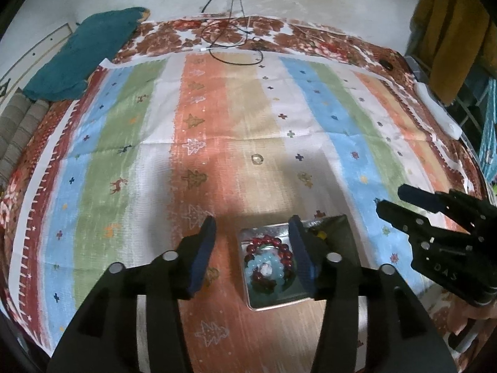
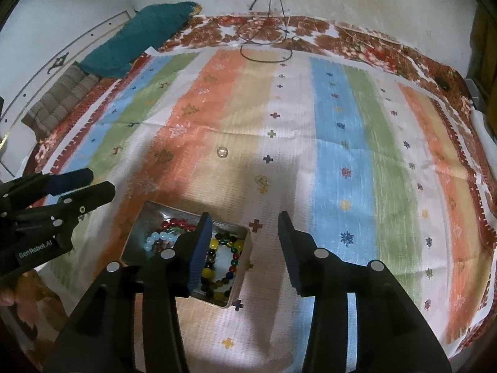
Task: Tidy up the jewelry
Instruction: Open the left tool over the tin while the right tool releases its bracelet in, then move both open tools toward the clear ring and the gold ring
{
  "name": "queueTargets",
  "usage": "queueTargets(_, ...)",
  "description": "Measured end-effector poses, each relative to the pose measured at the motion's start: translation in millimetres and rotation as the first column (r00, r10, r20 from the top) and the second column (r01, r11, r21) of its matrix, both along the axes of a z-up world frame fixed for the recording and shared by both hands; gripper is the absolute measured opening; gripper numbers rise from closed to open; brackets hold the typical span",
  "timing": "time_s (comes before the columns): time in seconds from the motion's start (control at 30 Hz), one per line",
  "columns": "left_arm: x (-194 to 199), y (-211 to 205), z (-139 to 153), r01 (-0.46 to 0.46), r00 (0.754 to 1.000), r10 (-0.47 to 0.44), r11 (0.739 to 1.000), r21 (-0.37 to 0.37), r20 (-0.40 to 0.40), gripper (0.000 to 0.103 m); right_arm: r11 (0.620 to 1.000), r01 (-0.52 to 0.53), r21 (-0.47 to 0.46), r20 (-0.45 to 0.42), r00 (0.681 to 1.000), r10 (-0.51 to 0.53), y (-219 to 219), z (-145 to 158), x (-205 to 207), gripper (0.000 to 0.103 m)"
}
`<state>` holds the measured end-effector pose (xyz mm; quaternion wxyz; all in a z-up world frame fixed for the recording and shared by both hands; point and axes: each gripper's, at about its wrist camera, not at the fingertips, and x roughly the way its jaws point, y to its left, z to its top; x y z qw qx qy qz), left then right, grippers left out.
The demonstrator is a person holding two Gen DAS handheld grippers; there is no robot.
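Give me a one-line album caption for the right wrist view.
Open right gripper over a metal tin of bead bracelets on a striped cloth.

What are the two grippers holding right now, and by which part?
Nothing. The left gripper and right gripper both stand open and empty above the metal tray, where the bead bracelets lie untouched.

Black grippers — blue-padded fingers point(image 1: 203, 255), silver screws, "GenRobot.AI" lettering.
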<state>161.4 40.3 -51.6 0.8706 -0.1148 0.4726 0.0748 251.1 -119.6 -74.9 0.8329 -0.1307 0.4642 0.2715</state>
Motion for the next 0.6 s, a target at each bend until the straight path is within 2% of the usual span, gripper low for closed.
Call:
queueTargets(0.2,12,7,-5,-0.016,1.000,0.016,1.000,-0.016,-0.005,0.060,1.000,0.011,-0.013,-0.021,1.000,-0.011,4,-5,10,0.049)
queueTargets(0.37,23,8,-8,-0.018,1.000,0.018,1.000,0.024,-0.014,0.062,1.000,0.011,-0.016,-0.031,0.999,-0.012,6,-7,15,0.054)
queueTargets(0.6,38,18,-12,-0.025,0.999,0.025,1.000,0.018,-0.030,0.067,1.000,0.014,-0.025,-0.049,0.999,-0.015,10,-11,24,0.057)
